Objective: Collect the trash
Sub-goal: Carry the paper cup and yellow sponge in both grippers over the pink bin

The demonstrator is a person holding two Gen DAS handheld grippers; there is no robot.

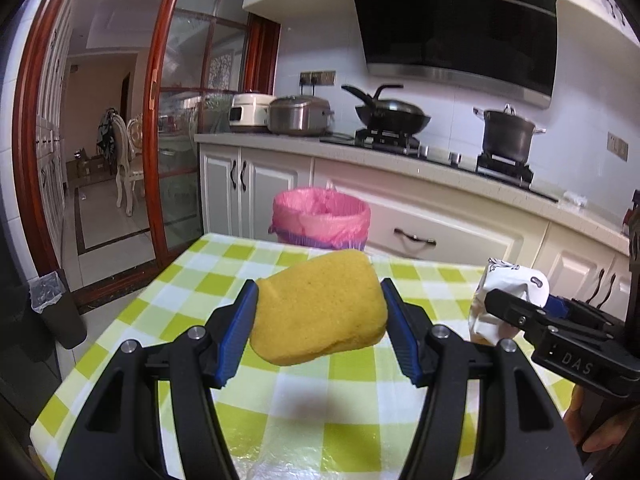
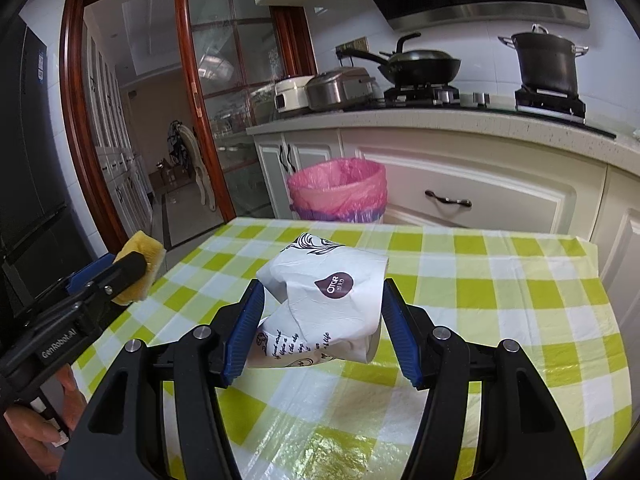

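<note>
My left gripper (image 1: 320, 320) is shut on a yellow sponge (image 1: 320, 308) and holds it above the green-checked table (image 1: 192, 280). My right gripper (image 2: 324, 320) is shut on a crumpled white paper wrapper (image 2: 328, 300) with dark print, also lifted above the table. The right gripper with the wrapper (image 1: 504, 284) shows at the right of the left wrist view. The left gripper with the sponge (image 2: 140, 256) shows at the left of the right wrist view. A bin with a pink liner (image 1: 320, 216) (image 2: 340, 192) stands on the floor just beyond the table's far edge.
White cabinets and a counter (image 1: 400, 152) run behind the bin, with a wok, a pot and cookers on it. A sliding glass door (image 1: 176, 120) with a red wooden frame is at the left. A dark bin with a clear liner (image 1: 56, 304) stands on the floor at the left.
</note>
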